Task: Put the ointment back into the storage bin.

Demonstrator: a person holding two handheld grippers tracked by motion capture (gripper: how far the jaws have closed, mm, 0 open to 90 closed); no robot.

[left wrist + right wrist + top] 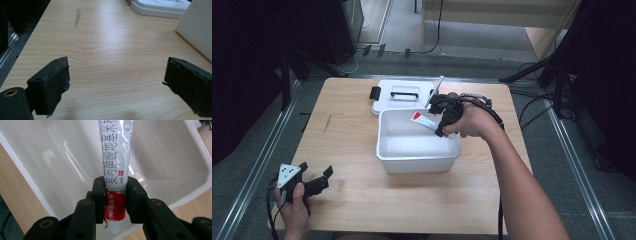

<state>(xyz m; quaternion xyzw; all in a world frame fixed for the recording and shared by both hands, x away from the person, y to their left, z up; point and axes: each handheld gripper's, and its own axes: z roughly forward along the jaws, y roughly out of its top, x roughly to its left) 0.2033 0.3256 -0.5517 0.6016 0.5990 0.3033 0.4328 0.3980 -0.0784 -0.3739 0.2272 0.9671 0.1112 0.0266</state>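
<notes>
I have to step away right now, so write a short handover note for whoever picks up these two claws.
Right claw: shut on the ointment tube, gripped near its red cap end and held over the open white bin.
Left claw: open, holding nothing, low over the near left part of the wooden table.
The bin's lid lies flat on the table just behind the bin.
Done: tube picked up and brought over the bin.
Left: probably lower and release the tube inside, then perhaps refit the lid.

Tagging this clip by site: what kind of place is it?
Likely a lab-style recording station, not a home: a bare wooden table fenced by metal rails, stand legs and cables on grey floor, dark surroundings, hand-held claws.
</notes>
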